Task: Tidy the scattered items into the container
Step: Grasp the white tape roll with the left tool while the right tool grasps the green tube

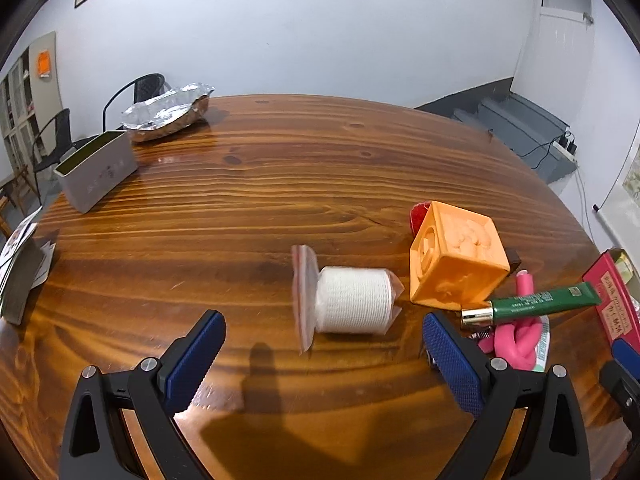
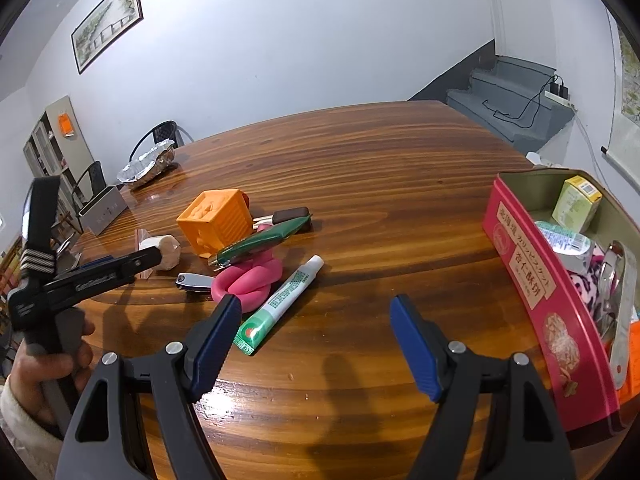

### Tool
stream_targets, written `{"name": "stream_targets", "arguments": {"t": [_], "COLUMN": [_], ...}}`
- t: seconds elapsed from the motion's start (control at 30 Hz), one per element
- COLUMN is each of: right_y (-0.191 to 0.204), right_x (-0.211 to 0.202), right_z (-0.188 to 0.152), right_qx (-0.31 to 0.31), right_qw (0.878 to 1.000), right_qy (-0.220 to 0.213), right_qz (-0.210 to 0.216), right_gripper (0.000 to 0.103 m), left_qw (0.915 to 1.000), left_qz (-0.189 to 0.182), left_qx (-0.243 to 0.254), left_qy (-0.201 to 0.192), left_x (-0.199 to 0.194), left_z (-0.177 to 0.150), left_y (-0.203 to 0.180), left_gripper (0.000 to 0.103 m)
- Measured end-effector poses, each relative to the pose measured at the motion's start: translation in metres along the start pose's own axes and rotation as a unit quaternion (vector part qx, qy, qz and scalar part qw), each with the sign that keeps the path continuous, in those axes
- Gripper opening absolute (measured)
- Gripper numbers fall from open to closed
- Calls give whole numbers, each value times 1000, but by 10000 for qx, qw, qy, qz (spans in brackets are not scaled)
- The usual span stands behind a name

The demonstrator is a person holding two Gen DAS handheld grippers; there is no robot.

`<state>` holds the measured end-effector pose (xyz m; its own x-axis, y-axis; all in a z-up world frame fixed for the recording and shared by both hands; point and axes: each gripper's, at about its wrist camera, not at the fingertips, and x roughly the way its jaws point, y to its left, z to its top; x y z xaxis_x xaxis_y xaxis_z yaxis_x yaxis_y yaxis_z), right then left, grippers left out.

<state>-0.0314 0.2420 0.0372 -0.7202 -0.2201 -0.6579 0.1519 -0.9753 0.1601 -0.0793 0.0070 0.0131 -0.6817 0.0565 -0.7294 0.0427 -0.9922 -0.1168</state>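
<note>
White walls and grey steps stand behind a wooden table (image 1: 280, 168) in the left wrist view; a grey box (image 1: 96, 170) and a foil tray (image 1: 168, 112) sit at its far left corner. Closer in, the left gripper (image 1: 324, 332) is spread wide and holds nothing; its blue pads (image 1: 192, 360) flank a bagged white roll (image 1: 352, 300) lying on its side just ahead of the tips. Right of the roll an orange cube (image 1: 456, 256) stands tilted, with something red behind it that is hard to make out; a green tube (image 1: 536, 304) lies just beside the cube's base and across a knotted pink cord (image 1: 516, 340). The red tin (image 1: 612, 300) shows at the right edge.

From the right wrist, the same table (image 2: 380, 168) runs back to a framed picture (image 2: 108, 22) on the wall; the right gripper (image 2: 316, 316) is released, jaws wide over bare wood. The red tin (image 2: 536, 280) stands open at the right, already holding a yellow carton (image 2: 576, 204), a leopard-print cloth (image 2: 588, 284) and other items. Left of centre lies the scattered pile: cube (image 2: 218, 220), green tube (image 2: 264, 240), pink cord (image 2: 248, 280), a white-and-green tube (image 2: 280, 304) just beside the cord, nail clippers (image 2: 194, 282) and the roll (image 2: 164, 252). The left gripper (image 2: 120, 266) reaches in from the left, its tip at the roll; from this side I cannot tell how its jaws stand.
</note>
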Motion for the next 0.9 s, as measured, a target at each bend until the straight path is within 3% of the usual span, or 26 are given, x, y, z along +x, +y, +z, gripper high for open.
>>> {"name": "stream_targets", "arguments": {"t": [0.17,0.2,0.27,0.3,0.37,0.57,0.9], "right_y": [5,6,8,8,11,22,22], "right_x": [3,4,5,6,8,19,60], "right_z": [-2,-3,-4,-4,-3,9,33], "right_qx": [-90,-104,-111,-105,-80,30,595], "right_qw": [9999,9999,9999,9999,9997,9972,9935], "right_qy": [44,45,55,65,118,285,534], "right_qz": [15,15,47,84,222,692,811], "right_gripper": [80,80,80,80,80,80,79], "left_qw": [9999,9998,9998,9997,9994,9997,9996], "left_qz": [7,20,5,-81,-263,-214,-259], "left_qx": [141,171,191,169,85,76,52], "left_qy": [-37,-30,70,135,206,71,22], "left_x": [12,14,19,21,23,12,7], "left_z": [6,7,8,8,8,7,5], "left_y": [-3,-4,-3,-2,1,2,4], "left_gripper": [100,95,75,59,47,44,44]}}
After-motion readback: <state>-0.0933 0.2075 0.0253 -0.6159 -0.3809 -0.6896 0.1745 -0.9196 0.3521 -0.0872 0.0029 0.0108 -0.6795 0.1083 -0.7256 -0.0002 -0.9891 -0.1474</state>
